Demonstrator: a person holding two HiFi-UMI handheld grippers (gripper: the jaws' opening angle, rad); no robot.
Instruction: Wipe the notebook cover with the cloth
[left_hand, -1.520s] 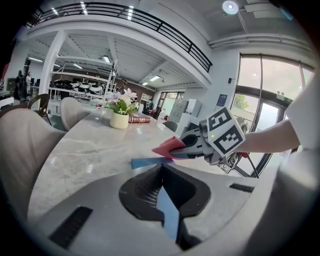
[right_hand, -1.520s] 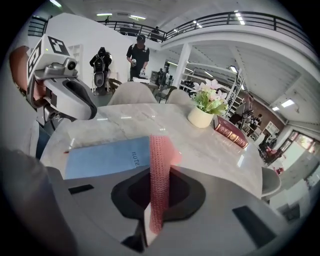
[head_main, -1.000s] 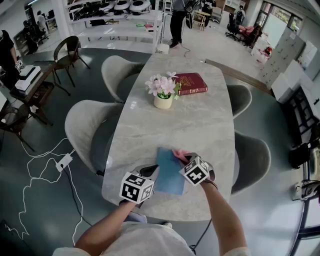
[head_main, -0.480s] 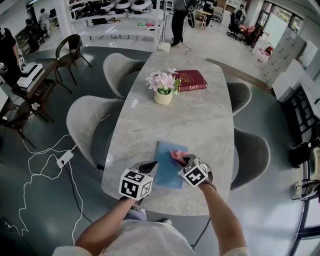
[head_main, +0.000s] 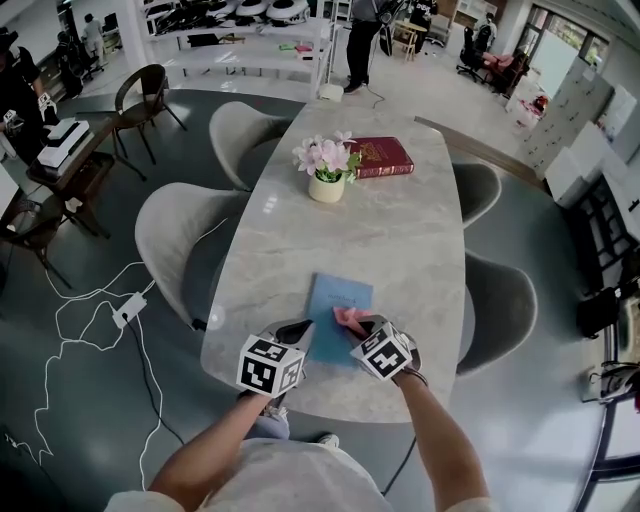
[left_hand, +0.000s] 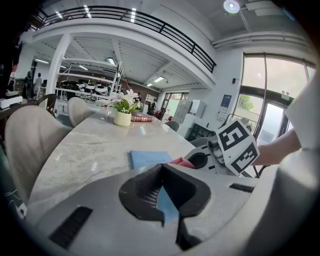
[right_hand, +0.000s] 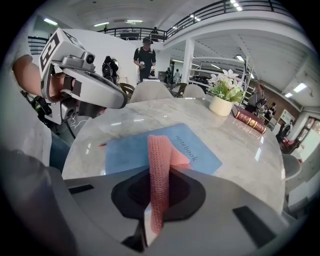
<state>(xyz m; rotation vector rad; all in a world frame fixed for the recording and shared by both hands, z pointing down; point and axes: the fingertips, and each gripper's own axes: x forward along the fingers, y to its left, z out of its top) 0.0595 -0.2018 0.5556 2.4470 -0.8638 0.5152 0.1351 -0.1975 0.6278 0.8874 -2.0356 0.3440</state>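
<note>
Marble table (head_main: 350, 230), nearest edge: the left gripper (head_main: 296, 332) pinches the blue notebook (head_main: 335, 300) at its near corner, and the right gripper (head_main: 354, 324) clamps the pink cloth (head_main: 347, 317) against its cover. Wiping looks underway, the notebook's far half probably left; beyond the notebook, flowerpot (head_main: 326, 186) and red book (head_main: 380, 157)

A grey marble table (head_main: 350, 230) is flanked by pale upholstered chairs (head_main: 175, 245). Near its far end a cream pot of pink flowers (head_main: 327, 172) is set, and a dark red book (head_main: 380, 158) is laid flat just beside it. On the floor to the left, a white power strip (head_main: 127, 311) is seen with a trailing cable. A standing person (head_main: 360, 40) is glimpsed beyond the table.
</note>
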